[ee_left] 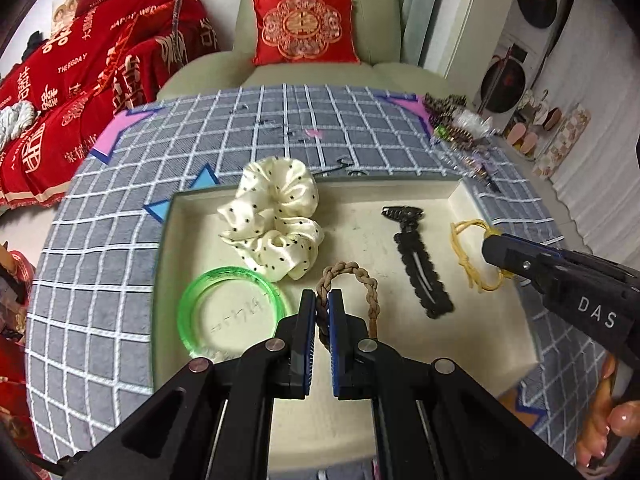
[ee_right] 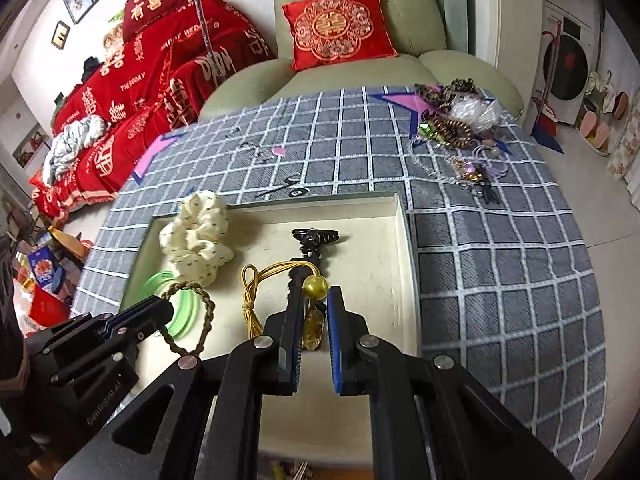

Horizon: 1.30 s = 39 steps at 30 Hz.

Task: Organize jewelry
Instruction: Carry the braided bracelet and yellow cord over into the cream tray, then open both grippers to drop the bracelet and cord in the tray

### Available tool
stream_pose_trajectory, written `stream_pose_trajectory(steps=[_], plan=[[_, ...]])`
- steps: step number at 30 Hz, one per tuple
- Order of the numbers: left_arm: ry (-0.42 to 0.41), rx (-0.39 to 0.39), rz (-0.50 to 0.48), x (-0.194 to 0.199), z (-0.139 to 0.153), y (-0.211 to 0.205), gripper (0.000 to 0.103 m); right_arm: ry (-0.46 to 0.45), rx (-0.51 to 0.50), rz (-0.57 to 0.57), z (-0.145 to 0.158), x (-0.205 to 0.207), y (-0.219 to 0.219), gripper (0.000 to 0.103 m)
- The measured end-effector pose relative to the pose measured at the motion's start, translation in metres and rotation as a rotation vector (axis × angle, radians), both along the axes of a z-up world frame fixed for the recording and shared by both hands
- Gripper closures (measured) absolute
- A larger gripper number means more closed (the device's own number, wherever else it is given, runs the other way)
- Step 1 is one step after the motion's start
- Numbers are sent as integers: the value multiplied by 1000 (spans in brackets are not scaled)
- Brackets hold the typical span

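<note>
My left gripper (ee_left: 322, 308) is shut on a brown braided cord bracelet (ee_left: 356, 272), whose loop hangs over the cream tray (ee_left: 360, 216). From the right, my right gripper (ee_left: 491, 246) is shut on a yellow cord bracelet (ee_left: 466, 258) above the tray's right side. In the right wrist view the right gripper (ee_right: 316, 300) pinches that yellow bracelet (ee_right: 256, 280) by its amber bead (ee_right: 314, 286). The left gripper (ee_right: 162, 308) holds the braid (ee_right: 202, 312) at the left. In the tray lie a green bangle (ee_left: 232, 312), a dotted cream scrunchie (ee_left: 276, 220) and a black lace hair clip (ee_left: 418, 268).
The tray (ee_right: 372, 264) rests on a grey checked cloth (ee_right: 500, 260) over a round table. A pile of loose jewelry (ee_right: 456, 124) sits at the far right, small clips (ee_right: 288, 188) lie behind the tray. A green armchair (ee_right: 352, 68) with a red cushion stands beyond.
</note>
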State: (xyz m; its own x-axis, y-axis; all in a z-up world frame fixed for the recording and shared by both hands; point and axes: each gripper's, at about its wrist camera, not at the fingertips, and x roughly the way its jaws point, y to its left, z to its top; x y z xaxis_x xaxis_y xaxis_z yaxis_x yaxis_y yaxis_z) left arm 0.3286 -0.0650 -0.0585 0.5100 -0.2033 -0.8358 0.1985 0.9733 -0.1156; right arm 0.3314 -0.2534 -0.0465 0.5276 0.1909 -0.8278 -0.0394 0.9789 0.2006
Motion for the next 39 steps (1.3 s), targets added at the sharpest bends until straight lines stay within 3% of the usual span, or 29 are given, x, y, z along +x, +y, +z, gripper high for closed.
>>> stream_pose_trajectory(steps=[4,13,25,26,27,29,35,39], plan=[[39,31,2,13,-18,-6,89,25,11,-20,-20,15,-3,91],[33,94,21,21,-34,-11,89,57,-11,-39,-46,29,-3,91],[24,194,36,19,-36,-16,89,87,-16,-31,-54,34,-1,89],[21,197,35,19,-35,-16,89,87,-7,-33,-53,34,-1,81],[18,198,35,18,-33,-17,89,84,2,-38,-50,34,-2,64],[9,196,36,17,-30,-16,88,69,22,-47,-44,32,-4,43],[11,188,55,13,-24,-11,88,8,102,-86,-14,21,-17,43],[-17,183,63,7,-14,-9,88,-17,105,-103,0,7,-25,43]])
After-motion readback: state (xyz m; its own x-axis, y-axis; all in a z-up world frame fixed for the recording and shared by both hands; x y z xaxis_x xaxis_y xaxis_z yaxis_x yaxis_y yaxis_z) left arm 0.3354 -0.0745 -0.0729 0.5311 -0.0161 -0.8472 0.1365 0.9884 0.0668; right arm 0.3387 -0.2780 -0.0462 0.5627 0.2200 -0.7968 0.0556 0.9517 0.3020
